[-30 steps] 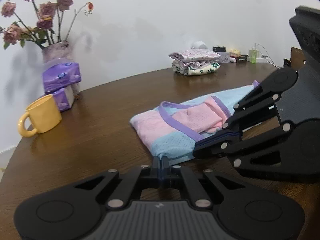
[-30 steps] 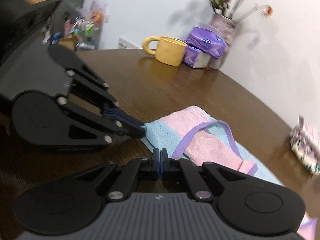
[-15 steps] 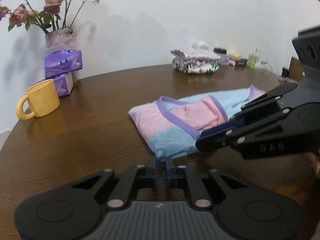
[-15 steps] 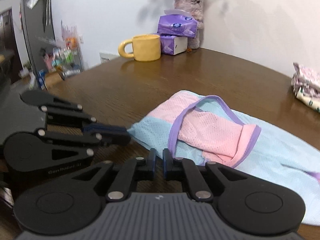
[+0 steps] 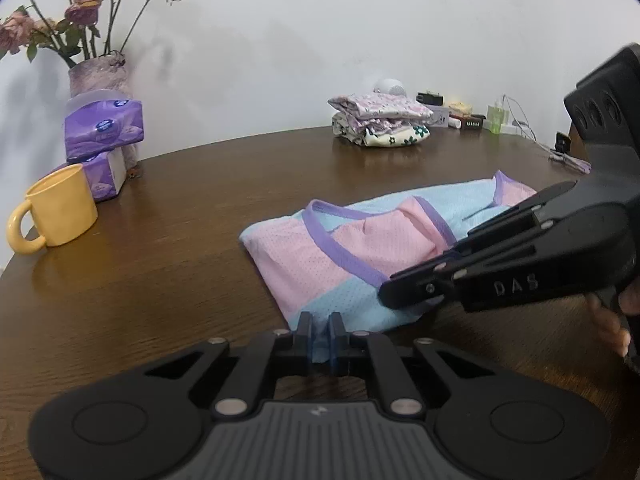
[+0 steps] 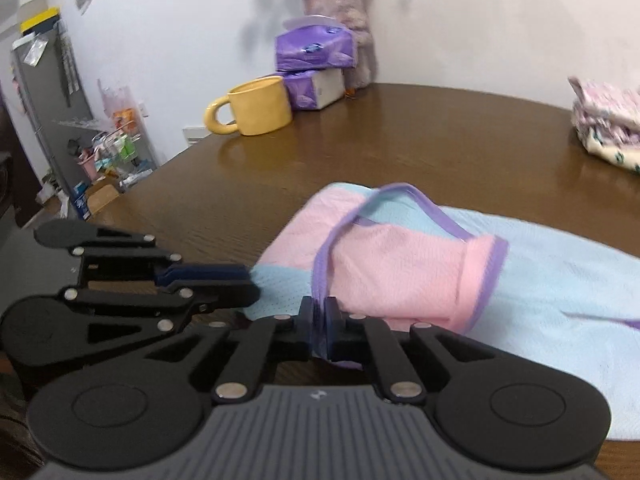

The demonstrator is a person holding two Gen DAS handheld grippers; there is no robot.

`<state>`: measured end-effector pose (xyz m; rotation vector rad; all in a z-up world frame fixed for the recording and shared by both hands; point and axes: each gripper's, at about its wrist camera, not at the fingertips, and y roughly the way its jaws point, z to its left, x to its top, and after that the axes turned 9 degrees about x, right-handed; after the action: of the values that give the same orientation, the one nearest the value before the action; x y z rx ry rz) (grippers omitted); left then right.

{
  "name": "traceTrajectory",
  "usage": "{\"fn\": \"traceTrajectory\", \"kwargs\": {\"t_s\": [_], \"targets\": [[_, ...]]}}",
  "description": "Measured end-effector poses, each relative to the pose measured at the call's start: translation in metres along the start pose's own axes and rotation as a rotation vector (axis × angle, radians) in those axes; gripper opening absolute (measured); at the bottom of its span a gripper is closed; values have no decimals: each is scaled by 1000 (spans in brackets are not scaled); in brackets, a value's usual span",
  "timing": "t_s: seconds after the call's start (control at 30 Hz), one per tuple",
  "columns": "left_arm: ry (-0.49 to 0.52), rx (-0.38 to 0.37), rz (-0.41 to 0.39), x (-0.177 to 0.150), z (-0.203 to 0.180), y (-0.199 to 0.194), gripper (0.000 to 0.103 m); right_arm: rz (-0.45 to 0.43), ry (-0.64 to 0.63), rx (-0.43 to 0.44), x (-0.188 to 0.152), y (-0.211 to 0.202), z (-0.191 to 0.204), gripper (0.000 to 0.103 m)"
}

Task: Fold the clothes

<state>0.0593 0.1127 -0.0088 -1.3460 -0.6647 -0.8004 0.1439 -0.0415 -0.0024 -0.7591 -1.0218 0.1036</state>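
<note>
Cloth is the risk: the shirt (image 5: 360,248) lies part-folded on the table (image 5: 160,264), its near edge between both grippers' slightly parted jaws. Left gripper (image 5: 320,330) and right gripper (image 6: 319,320) hold nothing firmly; closing shallow could slip the thin mesh and skew the fold.

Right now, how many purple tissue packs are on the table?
2. One tissue pack lies stacked on a second tissue pack, in front of the flower vase and just behind the yellow mug. None others show, though the grippers hide part of the table.
</note>
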Motion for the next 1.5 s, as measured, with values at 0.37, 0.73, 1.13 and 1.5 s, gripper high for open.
{"fn": "traceTrajectory", "kwargs": {"t_s": [0.37,0.73,1.13,1.5], "targets": [[-7,-22,-19,4,1,0,10,-60,64,53,26,4,-9,37],[-56,-70,-8,7,14,1,10,-5,172,59,28,25,-28,4],[-141,-73,71,55,47,51,28,-57,239,58,51,28,-42,16],[-179,-108,95,48,59,70,19,-38,290,72,49,36,-54,8]]}}
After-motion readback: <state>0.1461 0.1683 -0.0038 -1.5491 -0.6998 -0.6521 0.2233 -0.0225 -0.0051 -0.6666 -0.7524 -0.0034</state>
